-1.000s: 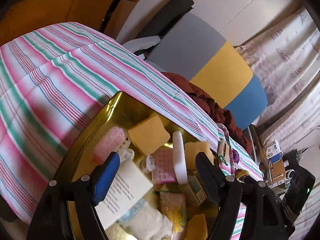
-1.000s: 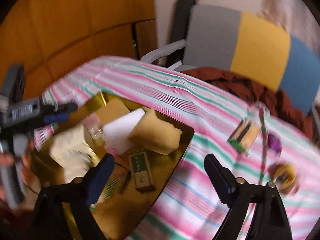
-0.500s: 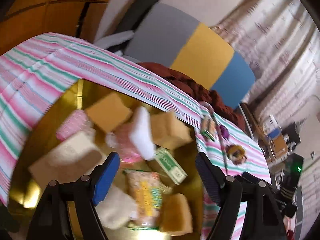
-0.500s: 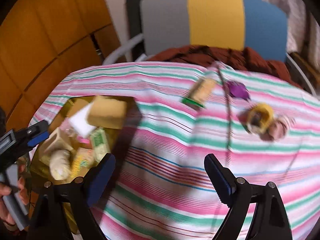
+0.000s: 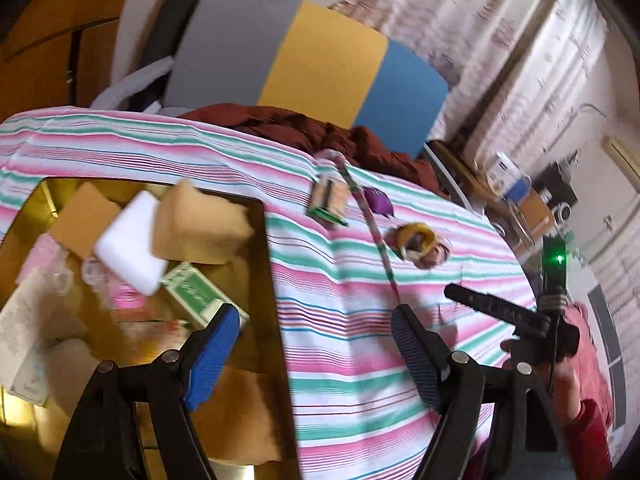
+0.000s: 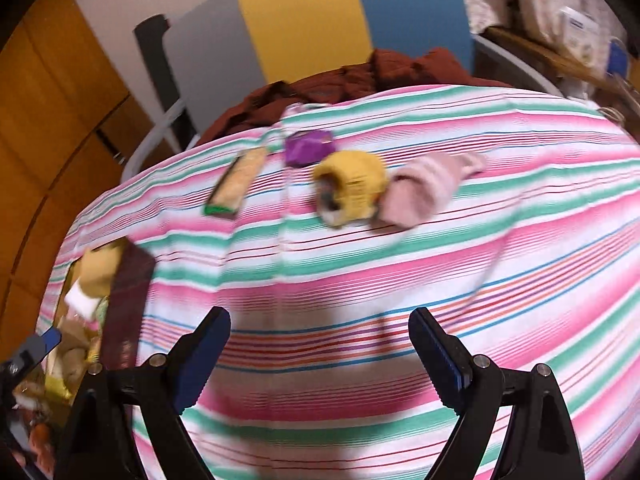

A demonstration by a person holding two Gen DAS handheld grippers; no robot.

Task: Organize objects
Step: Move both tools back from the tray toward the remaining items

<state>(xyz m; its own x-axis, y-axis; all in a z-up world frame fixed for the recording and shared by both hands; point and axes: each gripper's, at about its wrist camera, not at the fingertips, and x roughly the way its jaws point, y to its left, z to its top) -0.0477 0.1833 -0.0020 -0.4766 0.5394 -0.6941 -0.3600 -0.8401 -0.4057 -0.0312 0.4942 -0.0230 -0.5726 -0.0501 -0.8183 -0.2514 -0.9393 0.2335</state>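
Observation:
A gold tray point(image 5: 274, 280) full of sponges, small boxes and packets lies at the left on the striped tablecloth point(image 5: 360, 300). My left gripper point(image 5: 316, 324) hangs open over the tray's right edge, nothing between its fingers. On the cloth further back lie a green-ended packet point(image 5: 330, 200), a purple scrap point(image 5: 378, 202), a yellow rolled sock point(image 6: 352, 184) and a pink sock point(image 6: 424, 188). My right gripper point(image 6: 320, 336) stands open over bare cloth in front of the socks, holding nothing. The tray point(image 6: 128, 300) shows at the left of the right wrist view.
A chair with a grey, yellow and blue back point(image 5: 304, 48) stands behind the table with a dark red garment point(image 5: 288, 124) on it. Orange wall panels point(image 6: 52, 112) are at the left. The other handheld gripper point(image 5: 520, 316) and a hand in a red sleeve show at the right.
Both grippers have swung to the right, away from the tray's middle. The left one now straddles the tray's right edge; the right one has left the tray and is over the cloth by the socks.

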